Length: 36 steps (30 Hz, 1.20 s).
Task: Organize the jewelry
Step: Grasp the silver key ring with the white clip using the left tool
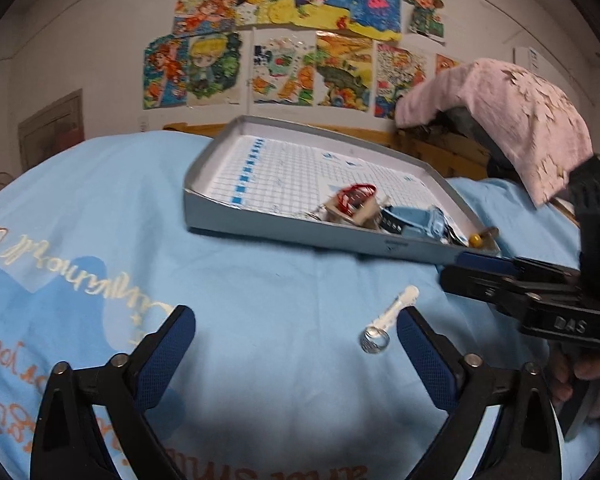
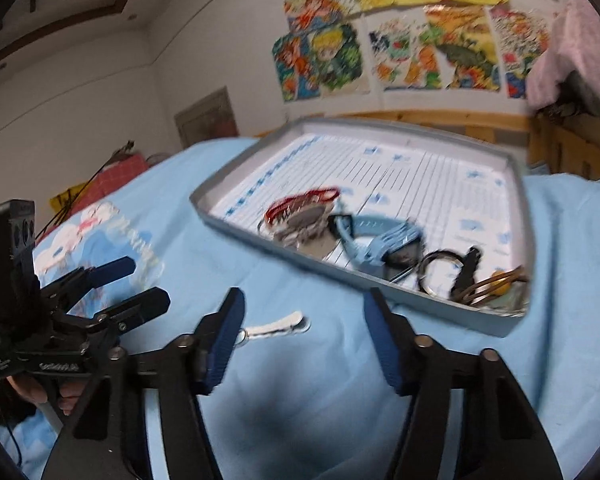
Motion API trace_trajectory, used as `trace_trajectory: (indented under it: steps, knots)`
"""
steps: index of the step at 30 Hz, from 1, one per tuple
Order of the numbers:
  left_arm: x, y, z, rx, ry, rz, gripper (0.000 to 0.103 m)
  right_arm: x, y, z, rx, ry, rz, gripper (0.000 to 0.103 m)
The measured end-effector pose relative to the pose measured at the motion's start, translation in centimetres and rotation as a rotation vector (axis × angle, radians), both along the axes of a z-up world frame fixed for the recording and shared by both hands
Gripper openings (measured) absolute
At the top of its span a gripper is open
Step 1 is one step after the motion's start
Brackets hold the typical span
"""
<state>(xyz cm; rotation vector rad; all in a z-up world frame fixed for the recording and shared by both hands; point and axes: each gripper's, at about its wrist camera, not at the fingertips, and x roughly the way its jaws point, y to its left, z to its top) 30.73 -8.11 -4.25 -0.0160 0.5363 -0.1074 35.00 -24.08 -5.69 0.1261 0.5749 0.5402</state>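
the left gripper hangs low over a light blue sheet, its blue-padded fingers spread wide with nothing between them. a silver ring with a white tag lies flat on the sheet, just inside the right-hand finger of that gripper and near its tip, not touching either pad as far as the view shows. in the right wrist view the right gripper is also wide open and holds nothing; the ring peeks out just behind the tip of its left-hand finger, mostly hidden by it, with the tag stretching from there toward the middle of the gap. this view is blurred, so whether the finger touches the ring cannot be told. the grey tray sits on the sheet beyond both grippers, its floor lined with grid-printed paper. along its near edge lie a red bracelet on a small card, a light blue watch, a key ring with a dark fob, and a yellow bead in the near right corner. the ring lies on the sheet between the tray and the grippers, apart from the tray. each gripper shows in the other's view: the right gripper at the tray's near right corner, the left gripper off to the left with its fingers parted.
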Motion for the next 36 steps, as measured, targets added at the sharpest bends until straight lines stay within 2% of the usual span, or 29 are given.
trace_trajectory:
  steps: [2, 4, 6, 10, 12, 17, 20, 23, 25, 27, 29, 33, 36]
  knots:
    - [0.2, -0.4, -0.4, 0.010, 0.012, -0.024, 0.089, 0.4, 0.2, -0.4, 0.000, 0.019, 0.010, 0.048]
    - [0.3, -0.7, -0.9, 0.016, 0.027, -0.056, 0.077, 0.7, 0.3, -0.8, 0.005, 0.040, 0.022, 0.047]
    - [0.5, -1.1, -1.3, 0.022, 0.042, -0.093, 0.068, 1.2, 0.4, -1.1, 0.014, 0.058, 0.032, 0.038]
    - [0.7, -2.0, -2.1, 0.038, 0.071, -0.163, 0.055, 1.8, 0.9, -1.5, 0.016, 0.075, 0.057, 0.037]
    - [0.9, -2.5, -2.3, 0.043, 0.087, -0.185, 0.051, 2.1, 1.3, -1.7, 0.007, 0.087, 0.073, 0.037]
    - [1.8, -3.1, -3.1, 0.048, 0.134, -0.225, 0.051, 2.7, 1.8, -2.3, 0.000, 0.115, 0.089, 0.037]
    - [2.3, -3.2, -3.3, 0.048, 0.153, -0.233, 0.044, 2.9, 1.9, -2.6, 0.002, 0.132, 0.091, 0.032]
    - [2.4, -3.2, -3.6, 0.053, 0.163, -0.240, 0.038, 3.1, 2.2, -2.9, 0.002, 0.142, 0.099, 0.031]
    - [2.4, -3.4, -3.7, 0.061, 0.169, -0.244, 0.029, 3.0, 2.4, -3.0, 0.001, 0.144, 0.106, 0.030]
    - [2.4, -3.5, -3.8, 0.066, 0.172, -0.247, 0.024, 3.0, 2.7, -3.1, -0.006, 0.148, 0.111, 0.021]
    - [2.4, -3.5, -3.9, 0.069, 0.175, -0.247, 0.018, 3.0, 3.0, -3.3, -0.015, 0.151, 0.118, 0.018]
    - [2.4, -3.2, -4.0, 0.052, 0.173, -0.246, 0.018, 2.8, 3.4, -3.3, -0.022, 0.147, 0.128, 0.008]
    - [2.3, -2.9, -4.0, 0.037, 0.164, -0.239, 0.017, 2.6, 3.4, -3.3, -0.019, 0.141, 0.133, 0.007]
